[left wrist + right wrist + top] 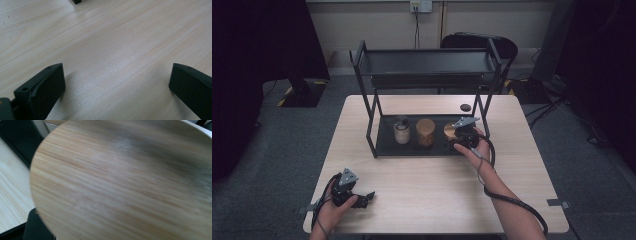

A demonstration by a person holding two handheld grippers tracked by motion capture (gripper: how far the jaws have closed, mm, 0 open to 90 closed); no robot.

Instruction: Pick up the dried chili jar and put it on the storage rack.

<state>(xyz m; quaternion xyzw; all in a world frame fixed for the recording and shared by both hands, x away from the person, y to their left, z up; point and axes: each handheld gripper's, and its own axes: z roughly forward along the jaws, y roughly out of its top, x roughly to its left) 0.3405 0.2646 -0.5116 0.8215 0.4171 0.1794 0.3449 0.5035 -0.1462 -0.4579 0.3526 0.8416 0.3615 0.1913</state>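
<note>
Jar with bamboo lid [450, 131] at right end of rack [384, 150] tray, beside middle jar | likely rigid, smooth, breakable: grip body sides | right tongs [463, 136] at it, state unclear | left tongs [362, 200] apart on surface [422, 185].

Dim room, dark corners; blurred right gripper view.

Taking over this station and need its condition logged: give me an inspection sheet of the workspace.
Surface: light wood table, bare at the front.
Job's things: black two-tier rack; lower tray holds a pale jar, a brown jar and a wooden lid.
Clutter: small dark disc behind the rack.
Grippers: left gripper open on the table; right gripper at the wooden lid, state unclear.
Cables: trail along both forearms.
Surroundings: grey floor, wall socket.
</note>
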